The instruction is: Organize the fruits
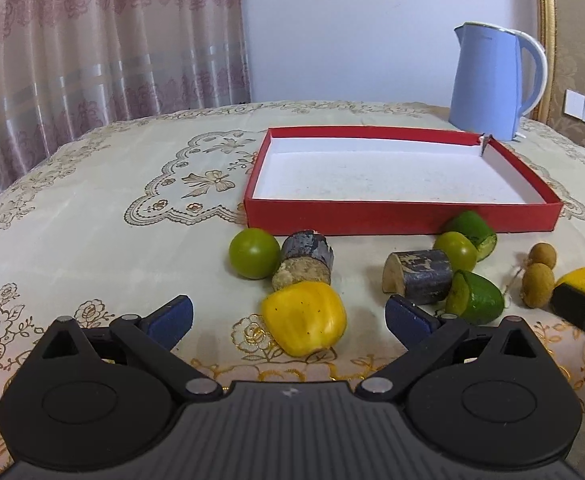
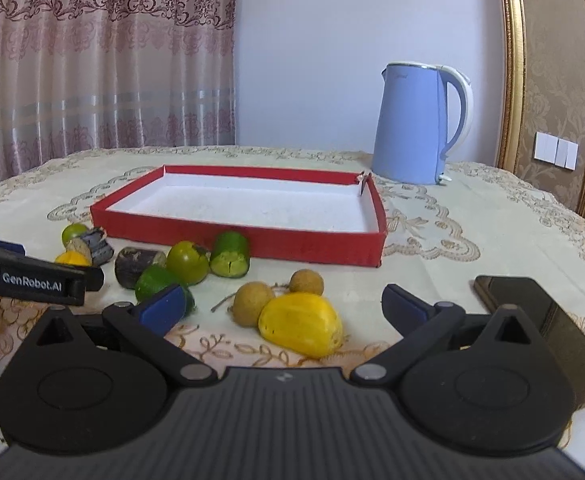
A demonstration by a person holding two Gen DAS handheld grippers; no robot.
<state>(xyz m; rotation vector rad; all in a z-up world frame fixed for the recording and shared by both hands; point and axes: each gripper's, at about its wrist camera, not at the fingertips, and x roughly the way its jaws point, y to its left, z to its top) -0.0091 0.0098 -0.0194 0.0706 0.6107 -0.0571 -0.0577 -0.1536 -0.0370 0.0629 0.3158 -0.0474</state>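
A red box with a white, empty inside lies on the table; it also shows in the right wrist view. Fruits lie in front of it. My left gripper is open around a yellow fruit, without touching it. Behind it are a green round fruit, two dark sugarcane pieces and cut green pieces. My right gripper is open around another yellow fruit, next to two brown longans.
A blue kettle stands behind the box at the back right. A black phone lies on the cloth right of my right gripper. The left gripper's arm reaches in at the left of the right wrist view.
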